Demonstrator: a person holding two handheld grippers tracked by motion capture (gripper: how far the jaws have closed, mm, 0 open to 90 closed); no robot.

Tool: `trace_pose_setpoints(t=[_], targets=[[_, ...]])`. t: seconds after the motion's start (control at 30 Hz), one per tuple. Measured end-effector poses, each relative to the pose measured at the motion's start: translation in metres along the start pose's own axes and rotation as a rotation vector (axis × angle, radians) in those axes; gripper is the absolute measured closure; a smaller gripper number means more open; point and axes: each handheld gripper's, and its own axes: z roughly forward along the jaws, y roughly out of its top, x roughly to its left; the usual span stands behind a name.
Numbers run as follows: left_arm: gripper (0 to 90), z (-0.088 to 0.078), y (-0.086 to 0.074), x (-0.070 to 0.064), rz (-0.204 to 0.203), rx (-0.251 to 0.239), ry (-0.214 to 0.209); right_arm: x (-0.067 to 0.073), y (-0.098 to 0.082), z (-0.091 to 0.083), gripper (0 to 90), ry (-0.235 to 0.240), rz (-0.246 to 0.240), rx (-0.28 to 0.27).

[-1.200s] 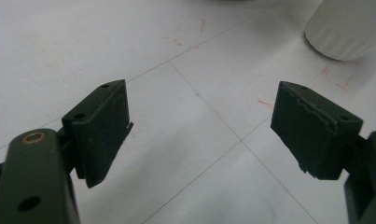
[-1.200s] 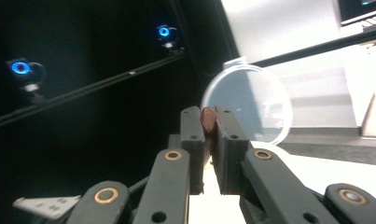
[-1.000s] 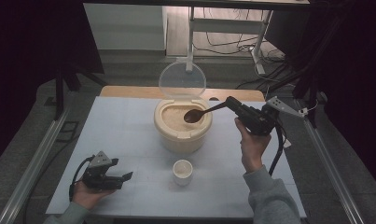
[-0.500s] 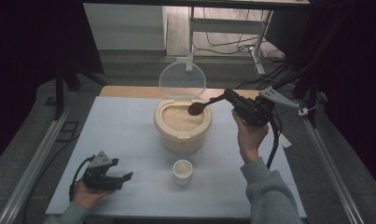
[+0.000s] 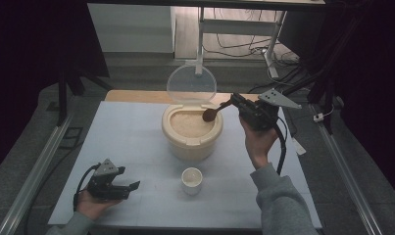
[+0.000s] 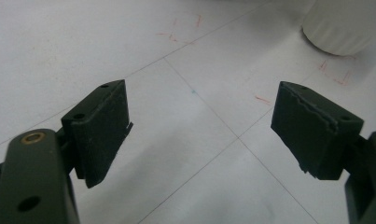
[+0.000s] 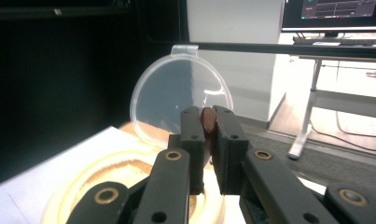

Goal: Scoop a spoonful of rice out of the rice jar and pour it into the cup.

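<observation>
**Left gripper: jaws apart over bare table**

Left gripper point(image 6: 202, 130) points down at the table point(image 6: 83, 42); its two black jaws stand wide apart with nothing between them. Left jaw block shows a brass rivet on its arm. Right jaw's pad edge looks chipped and ragged. Table surface is white, crossed by thin seam lines, with faint red pen marks. A white ribbed cup point(image 6: 346, 23) sits at top right, well apart from the jaws.
</observation>
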Motion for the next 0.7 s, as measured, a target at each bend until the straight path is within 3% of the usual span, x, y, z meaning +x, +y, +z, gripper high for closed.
trace_pose_setpoints(t=[0.1,0.3,0.37,0.4,0.43,0.7], targets=[[19.3,0.0,0.0,0.0,0.001,0.0,0.001,0.003,-0.001,0.003,82.9,-0.001,-0.019,0.015],[19.4,0.0,0.0,0.0,0.006,0.004,0.002,0.004,-0.007,0.011,82.9,0.026,0.018,0.065],[19.4,0.0,0.0,0.0,0.006,0.004,0.002,0.002,-0.014,0.014,83.0,0.047,0.078,0.087],[19.4,0.0,0.0,0.0,0.007,0.005,0.002,0.002,-0.014,0.014,83.0,0.047,0.078,0.087],[19.4,0.001,0.0,0.0,0.008,0.006,0.002,0.0,-0.02,0.016,83.0,0.063,0.121,0.098],[19.4,0.002,0.0,-0.001,0.011,0.013,0.004,-0.012,-0.039,0.019,82.3,0.125,0.336,0.117]])
